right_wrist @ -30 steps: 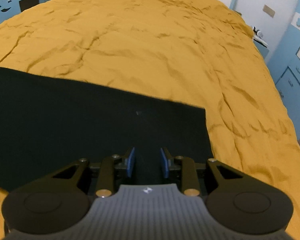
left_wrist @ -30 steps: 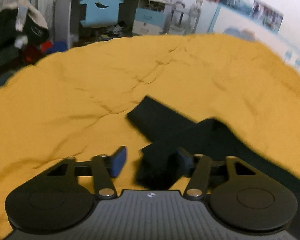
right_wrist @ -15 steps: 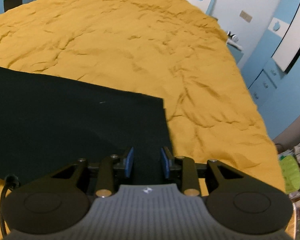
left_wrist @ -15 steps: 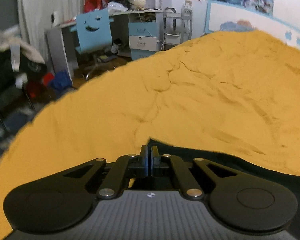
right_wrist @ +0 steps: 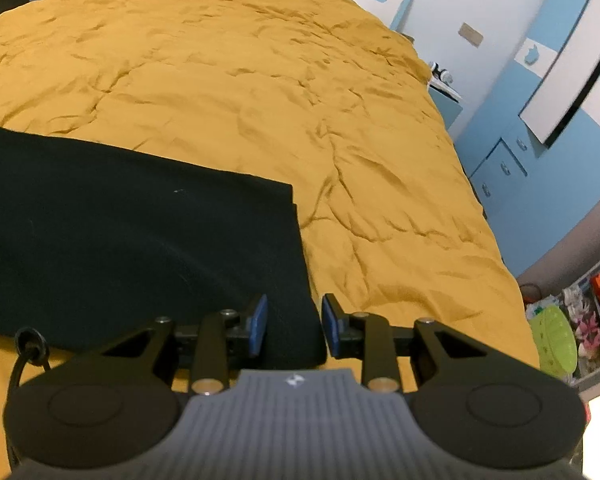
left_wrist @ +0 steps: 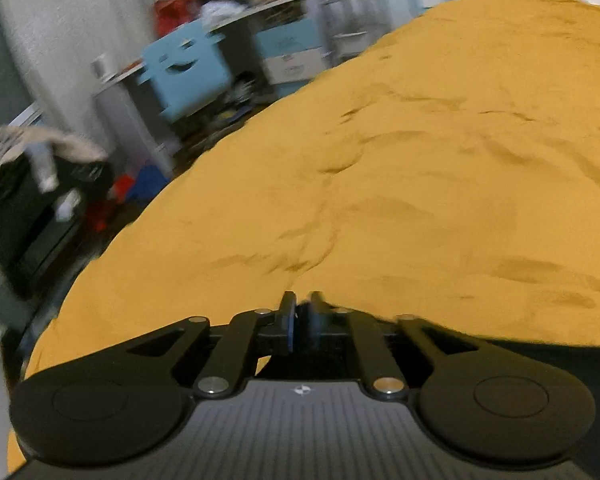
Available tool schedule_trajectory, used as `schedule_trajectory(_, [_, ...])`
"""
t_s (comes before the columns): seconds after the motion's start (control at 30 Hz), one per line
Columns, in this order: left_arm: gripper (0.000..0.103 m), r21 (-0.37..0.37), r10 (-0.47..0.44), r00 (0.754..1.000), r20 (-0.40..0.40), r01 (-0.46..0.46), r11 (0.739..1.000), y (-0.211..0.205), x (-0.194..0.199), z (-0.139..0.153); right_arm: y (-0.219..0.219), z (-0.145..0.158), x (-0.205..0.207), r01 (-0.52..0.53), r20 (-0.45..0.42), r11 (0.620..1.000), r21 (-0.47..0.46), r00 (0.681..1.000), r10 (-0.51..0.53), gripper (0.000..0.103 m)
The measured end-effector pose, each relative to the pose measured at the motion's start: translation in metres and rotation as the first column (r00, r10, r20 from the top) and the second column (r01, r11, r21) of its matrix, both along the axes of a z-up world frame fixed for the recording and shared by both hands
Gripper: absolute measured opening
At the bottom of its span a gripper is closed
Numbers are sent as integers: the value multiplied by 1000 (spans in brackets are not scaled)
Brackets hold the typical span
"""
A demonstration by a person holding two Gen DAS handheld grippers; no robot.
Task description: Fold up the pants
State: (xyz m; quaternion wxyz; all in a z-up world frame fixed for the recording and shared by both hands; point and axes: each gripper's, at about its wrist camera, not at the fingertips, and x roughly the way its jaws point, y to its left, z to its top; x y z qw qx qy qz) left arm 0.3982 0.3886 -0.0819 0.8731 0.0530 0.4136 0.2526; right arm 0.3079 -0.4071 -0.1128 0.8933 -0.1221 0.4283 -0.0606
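Note:
The black pants (right_wrist: pixel 140 232) lie flat on the yellow bedspread (right_wrist: pixel 260 80); their near right corner runs between my right gripper's pads. My right gripper (right_wrist: pixel 293 324) is partly open, its pads standing either side of the cloth without pinching it. In the left wrist view my left gripper (left_wrist: pixel 300 316) is shut, pads almost touching, with black pants cloth (left_wrist: pixel 540 354) pinched at its tips and trailing off to the right below it. The view is blurred by motion.
The bedspread (left_wrist: pixel 420 200) fills most of both views. Left of the bed are a blue chair (left_wrist: pixel 184 76), a desk with clutter and a dark pile of clothes (left_wrist: pixel 28 184). Right of the bed stand blue cabinets (right_wrist: pixel 500 160) and shelves.
My left gripper closed on the pants' leg end a second ago and has since swung left and up with it. My right gripper has slid right to the pants' corner, opening slightly.

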Motion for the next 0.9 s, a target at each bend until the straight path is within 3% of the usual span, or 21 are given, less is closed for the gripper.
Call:
schedule_trajectory(0.07, [26, -15, 42, 999, 34, -41, 999, 3, -9, 4, -6, 2, 2, 3, 7, 1000, 23, 1000, -3, 24])
schedule_trajectory(0.3, [31, -94, 56, 993, 103, -47, 994, -7, -45, 33, -47, 13, 24, -97, 22, 976, 197, 995, 95, 27])
schedule_trajectory(0.43, [32, -106, 74, 993, 93, -64, 992, -20, -54, 41, -71, 14, 51, -178, 23, 949, 262, 984, 178, 35])
schedule_trajectory(0.6, [32, -104, 105, 993, 54, -99, 990, -33, -54, 44, -79, -3, 101, -264, 40, 894, 363, 962, 268, 35])
schedule_trajectory(0.67, [32, -92, 102, 994, 42, -98, 991, -40, -56, 45, -76, -13, 118, -286, 43, 891, 352, 956, 290, 41])
schedule_trajectory(0.9, [32, -88, 99, 995, 26, -96, 991, -46, -56, 47, -83, -49, 155, -324, 29, 856, 403, 939, 342, 41])
